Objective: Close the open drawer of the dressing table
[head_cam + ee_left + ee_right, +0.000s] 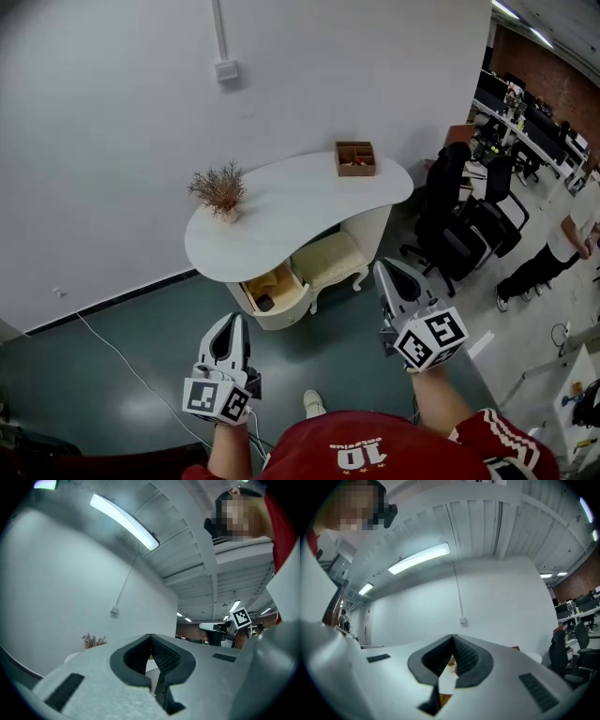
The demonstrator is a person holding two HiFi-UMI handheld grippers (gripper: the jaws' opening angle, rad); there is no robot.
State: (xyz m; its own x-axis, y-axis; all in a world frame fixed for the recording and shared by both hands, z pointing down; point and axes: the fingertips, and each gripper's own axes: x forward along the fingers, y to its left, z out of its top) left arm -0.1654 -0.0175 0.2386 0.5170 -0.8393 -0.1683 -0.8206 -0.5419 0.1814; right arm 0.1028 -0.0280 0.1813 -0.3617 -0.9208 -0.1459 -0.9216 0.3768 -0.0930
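The white dressing table point(281, 211) stands against the wall, with a curved top. Low at its front, a drawer point(274, 292) is pulled out; its inside is wooden and holds a dark object. My left gripper point(232, 321) hangs over the green floor just in front of the drawer and a little left of it. It is shut and empty. My right gripper point(387, 267) is to the right of the drawer, beside a cushioned stool point(328, 260), also shut and empty. In the left gripper view point(151, 635) and the right gripper view point(453, 636), the jaws meet at the tips.
A dried plant point(219, 190) and a wooden box point(355, 158) sit on the tabletop. Black office chairs point(461, 225) stand to the right, with a person point(561, 246) beyond them. A white cable point(120, 359) runs across the floor at the left.
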